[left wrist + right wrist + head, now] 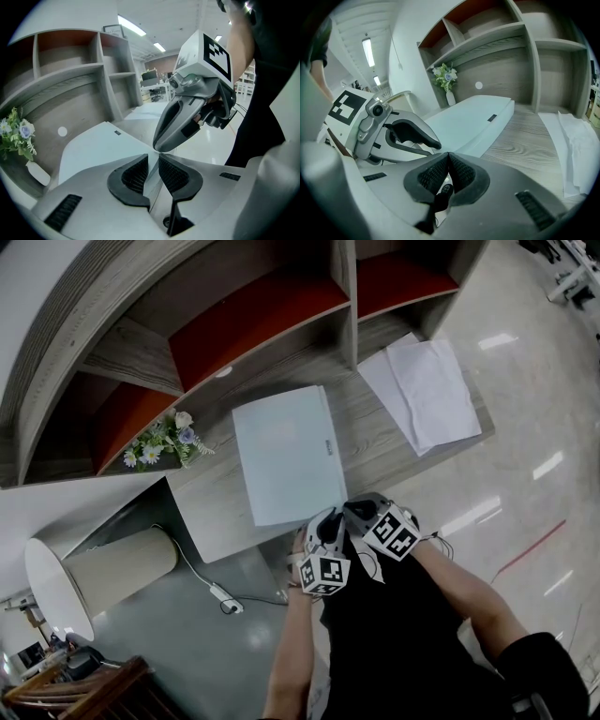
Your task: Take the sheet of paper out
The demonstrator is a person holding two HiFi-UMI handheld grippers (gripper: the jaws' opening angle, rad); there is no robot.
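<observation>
Cannot make out the sheet of paper itself — presumably tucked inside the pale folder (pixel 286 454), flat by the worktop's (pixel 375 442) front edge. Grips the folder's near corner with the left hand-held gripper (pixel 153 159); holds the right hand-held gripper (pixel 448 157) closed, tips at that corner. Could drag the whole folder off the front edge by pinching cover and sheet together, or crease the corner.

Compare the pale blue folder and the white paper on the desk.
The folder is pale blue, thick and smooth; the paper is white, thin and creased. The folder lies mid-desk, the paper at the right end. Both lie flat on the desk.
</observation>
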